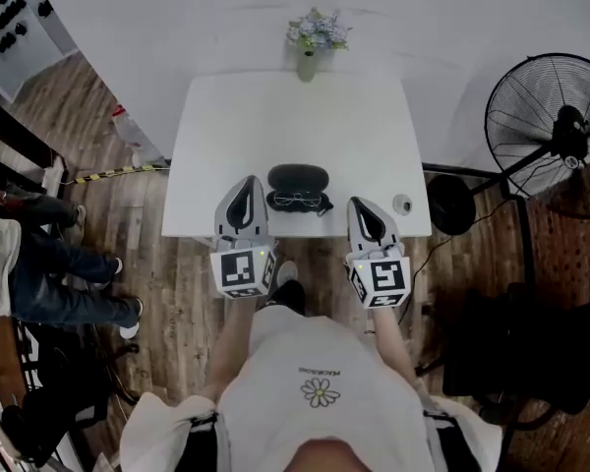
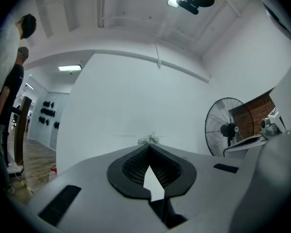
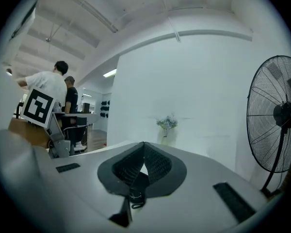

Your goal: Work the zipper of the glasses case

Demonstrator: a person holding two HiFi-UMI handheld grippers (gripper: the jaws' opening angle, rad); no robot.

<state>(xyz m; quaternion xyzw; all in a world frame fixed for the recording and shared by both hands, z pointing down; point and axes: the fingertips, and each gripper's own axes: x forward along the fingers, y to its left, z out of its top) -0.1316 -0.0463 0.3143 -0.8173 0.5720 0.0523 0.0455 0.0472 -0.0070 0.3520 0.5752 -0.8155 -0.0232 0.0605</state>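
Observation:
The black oval glasses case [image 1: 297, 176] lies near the front edge of the white table [image 1: 236, 126]. A pair of glasses [image 1: 297, 202] rests on a dark part right in front of it. My left gripper [image 1: 245, 183] hovers just left of the case, apart from it, jaws shut with nothing between them [image 2: 149, 147]. On the other side of the case my right gripper [image 1: 359, 205] is also shut and empty [image 3: 144, 144]. Both gripper views look over the table at the wall, so neither shows the case. I cannot make out the zipper.
A vase of flowers [image 1: 315, 37] stands at the table's far edge. A small round object [image 1: 402, 204] sits at the front right corner. A standing fan [image 1: 551, 126] is on the floor to the right, and a seated person [image 1: 39, 264] is at the left.

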